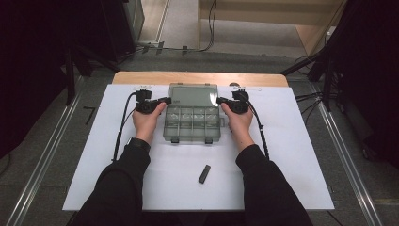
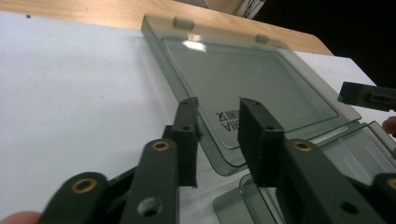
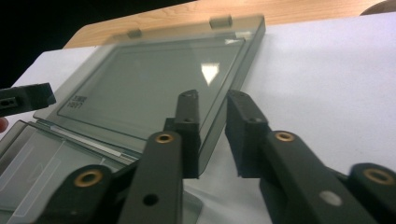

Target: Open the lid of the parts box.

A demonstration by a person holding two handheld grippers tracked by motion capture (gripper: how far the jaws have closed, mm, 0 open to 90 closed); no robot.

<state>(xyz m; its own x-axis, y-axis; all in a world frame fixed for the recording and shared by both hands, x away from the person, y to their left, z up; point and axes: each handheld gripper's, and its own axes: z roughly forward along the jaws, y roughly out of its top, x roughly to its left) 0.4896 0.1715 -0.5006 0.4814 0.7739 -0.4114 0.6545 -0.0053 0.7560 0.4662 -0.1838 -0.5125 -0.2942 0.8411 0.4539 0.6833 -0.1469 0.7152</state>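
Each tool (image 1: 165,100) (image 1: 220,100) stands apart beside the opened clear box (image 1: 193,123) on white paper (image 1: 282,155) (dark room).

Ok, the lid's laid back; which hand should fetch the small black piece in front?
Right, probably. The small black piece lies nearer the right forearm than the left, and the right gripper has open jaws at the lid edge, holding nothing.

Grey floor (image 1: 47,155) with metal rails (image 1: 348,160) surrounds the white-topped table (image 1: 282,155).
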